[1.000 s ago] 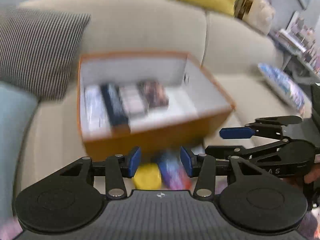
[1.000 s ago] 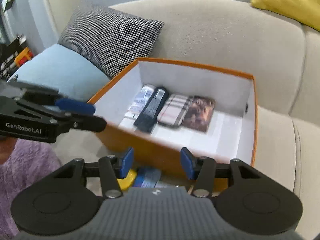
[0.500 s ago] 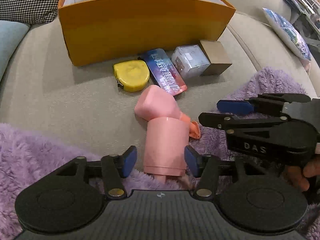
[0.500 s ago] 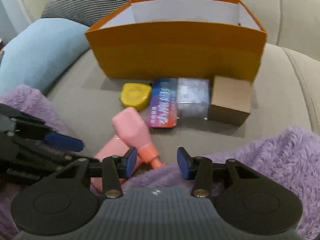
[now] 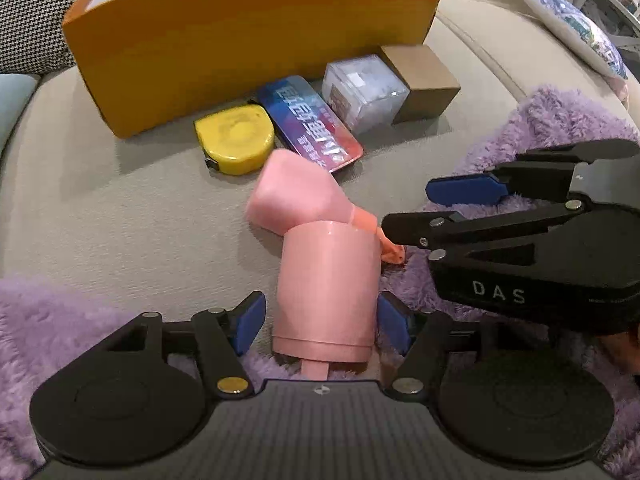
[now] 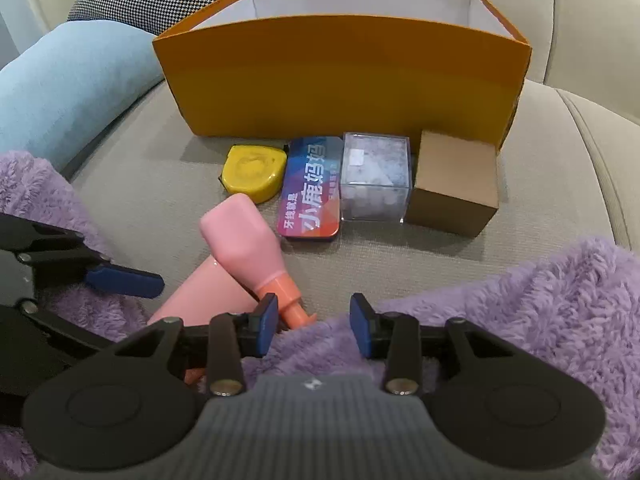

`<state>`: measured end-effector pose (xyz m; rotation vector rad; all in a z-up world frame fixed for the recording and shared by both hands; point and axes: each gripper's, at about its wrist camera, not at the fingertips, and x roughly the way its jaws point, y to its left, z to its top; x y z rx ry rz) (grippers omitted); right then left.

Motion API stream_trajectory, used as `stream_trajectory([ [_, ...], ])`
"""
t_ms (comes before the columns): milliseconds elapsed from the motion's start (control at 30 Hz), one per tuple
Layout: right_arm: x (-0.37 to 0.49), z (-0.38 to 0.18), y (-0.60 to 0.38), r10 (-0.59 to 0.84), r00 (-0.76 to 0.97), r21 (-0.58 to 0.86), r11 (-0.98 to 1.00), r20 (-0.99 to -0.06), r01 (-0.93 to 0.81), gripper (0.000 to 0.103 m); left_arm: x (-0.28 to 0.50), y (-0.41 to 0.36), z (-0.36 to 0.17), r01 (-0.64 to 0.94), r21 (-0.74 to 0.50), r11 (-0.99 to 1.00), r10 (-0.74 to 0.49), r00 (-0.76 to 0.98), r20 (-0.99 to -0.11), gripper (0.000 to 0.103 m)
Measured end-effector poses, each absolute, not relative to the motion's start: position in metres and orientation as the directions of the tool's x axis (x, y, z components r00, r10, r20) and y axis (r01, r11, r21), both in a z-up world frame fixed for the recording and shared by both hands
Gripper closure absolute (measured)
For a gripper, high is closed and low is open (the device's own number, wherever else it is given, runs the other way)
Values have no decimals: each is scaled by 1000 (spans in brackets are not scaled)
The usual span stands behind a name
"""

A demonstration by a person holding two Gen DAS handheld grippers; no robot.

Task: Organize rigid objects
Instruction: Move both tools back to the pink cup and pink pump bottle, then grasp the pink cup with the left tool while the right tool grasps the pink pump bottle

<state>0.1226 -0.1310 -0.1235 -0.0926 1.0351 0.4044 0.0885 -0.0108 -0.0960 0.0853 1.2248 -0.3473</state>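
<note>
My left gripper (image 5: 320,320) is opening around the pink cylinder (image 5: 328,292) lying on the sofa seat (image 5: 100,220), pads not pressing it. My right gripper (image 6: 314,320) stands partly open, gripping nothing, the pink bottle (image 6: 244,236) nozzle just beside its left pad. The orange box (image 6: 340,80) stands toward the seat's back edge.

count: orange box (image 6: 340,88) x1 | yellow tape measure (image 6: 254,174) x1 | flat printed tin (image 6: 312,190) x1 | clear plastic cube (image 6: 376,178) x1 | brown cardboard cube (image 6: 454,184) x1 | pink bottle (image 6: 244,236) x1 | pink cylinder (image 5: 330,292) x1 | grippers x2
</note>
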Motion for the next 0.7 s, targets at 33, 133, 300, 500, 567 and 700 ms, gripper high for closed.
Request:
stream_trajectory([
  [33, 122, -123, -130, 279, 444, 109, 923, -851, -370, 62, 89, -13, -97, 307, -118, 944, -212, 294, -932, 27],
  [133, 123, -125, -126, 269, 446, 94, 922, -854, -376, 62, 90, -13, -101, 289, -136, 948, -223, 298, -928, 31],
  [300, 122, -127, -126, 270, 450, 99, 924, -851, -369, 62, 88, -10, -97, 277, -149, 949, -234, 305, -923, 34],
  [500, 122, -126, -131, 281, 462, 120, 930, -841, -347, 65, 80, 3, -80, 212, -208, 955, -274, 358, -892, 34],
  [567, 122, -125, -133, 286, 465, 132, 932, -838, -337, 66, 76, 6, -74, 198, -217, 956, -279, 381, -882, 35],
  [700, 124, -124, -135, 289, 474, 144, 937, -832, -318, 70, 72, 14, -62, 151, -241, 959, -283, 436, -854, 35],
])
